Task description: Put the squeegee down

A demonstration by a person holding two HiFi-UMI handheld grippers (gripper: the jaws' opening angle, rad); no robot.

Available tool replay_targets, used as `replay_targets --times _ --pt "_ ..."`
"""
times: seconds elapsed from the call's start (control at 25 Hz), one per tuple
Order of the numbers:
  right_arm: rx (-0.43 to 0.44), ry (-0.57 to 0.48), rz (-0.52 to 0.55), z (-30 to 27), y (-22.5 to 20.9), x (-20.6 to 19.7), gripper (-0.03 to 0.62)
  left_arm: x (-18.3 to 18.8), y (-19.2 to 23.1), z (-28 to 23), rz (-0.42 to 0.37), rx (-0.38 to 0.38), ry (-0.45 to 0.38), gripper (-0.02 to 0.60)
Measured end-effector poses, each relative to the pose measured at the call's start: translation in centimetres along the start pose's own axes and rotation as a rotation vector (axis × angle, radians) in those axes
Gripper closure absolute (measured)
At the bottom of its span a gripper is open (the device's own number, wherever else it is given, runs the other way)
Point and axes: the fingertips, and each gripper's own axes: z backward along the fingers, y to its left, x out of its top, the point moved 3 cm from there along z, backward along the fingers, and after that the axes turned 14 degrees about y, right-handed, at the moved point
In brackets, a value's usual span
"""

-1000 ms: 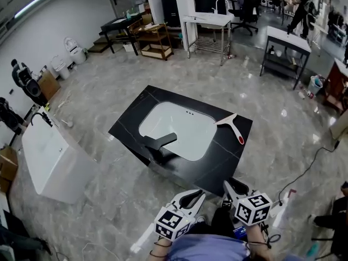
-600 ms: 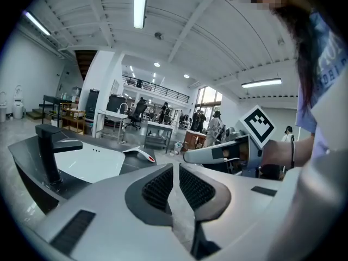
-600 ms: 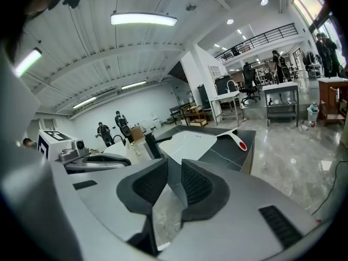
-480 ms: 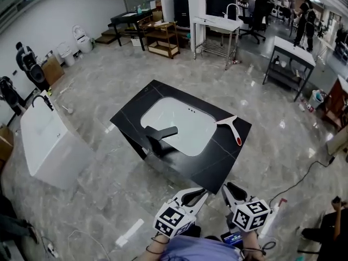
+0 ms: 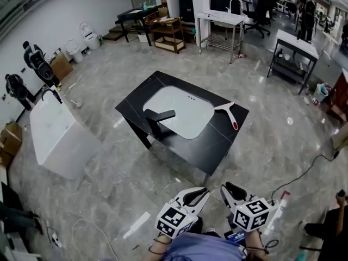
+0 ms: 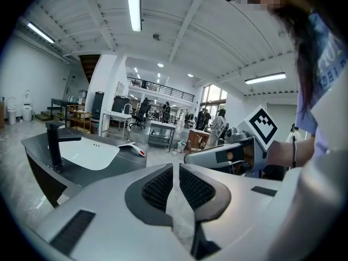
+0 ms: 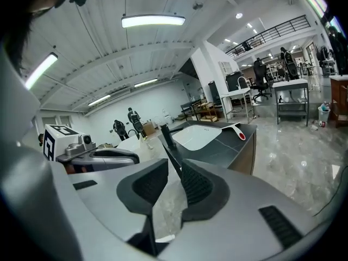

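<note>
The squeegee (image 5: 229, 115), white with a red handle end, lies flat on the black counter (image 5: 217, 140), just right of the white sink (image 5: 179, 113). It also shows far off in the left gripper view as the squeegee (image 6: 132, 147) and in the right gripper view as the squeegee (image 7: 239, 130). My left gripper (image 5: 204, 191) and right gripper (image 5: 224, 189) hang close to my body, well short of the counter's near edge. The left gripper (image 6: 175, 170) has its pads almost together, empty. The right gripper (image 7: 174, 167) has its pads slightly apart, empty.
A black faucet (image 5: 157, 119) stands at the sink's left side. A white tub (image 5: 57, 135) sits on the floor to the left. Tables and shelves (image 5: 217, 20) line the back. A cable (image 5: 304, 173) trails across the marble floor at the right.
Both grippers have drawn back from the counter together with my body, so the counter looks smaller and farther. The squeegee has stayed in its place on the counter.
</note>
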Motion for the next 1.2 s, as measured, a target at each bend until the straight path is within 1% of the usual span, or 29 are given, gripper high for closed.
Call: replay_targets --times 0.32,0.48,0.64,0.92,1.2 --pt "0.012 -0.037 0.019 4.7 0.5 -3.5 0.507 -1.3 -5.6 1.2 -0.013 0.048 -0.024 0.538" --pt "0.019 -0.045 0.022 6.7 1.1 -5.5 0.507 -2.7 -8.1 1.8 -0.017 0.055 -0.024 0.538" --pt "0.023 -0.056 0.031 8.2 2.0 -6.9 0.508 -3.1 -10.0 2.7 -0.032 0.058 -0.035 0.538" --pt "0.041 -0.065 0.039 9.6 3.7 -9.0 0.524 -5.0 -12.1 4.3 -0.037 0.074 -0.031 0.538" --pt "0.038 -0.066 0.054 10.6 4.8 -10.3 0.539 -6.2 -13.5 5.6 -0.037 0.087 -0.04 0.538"
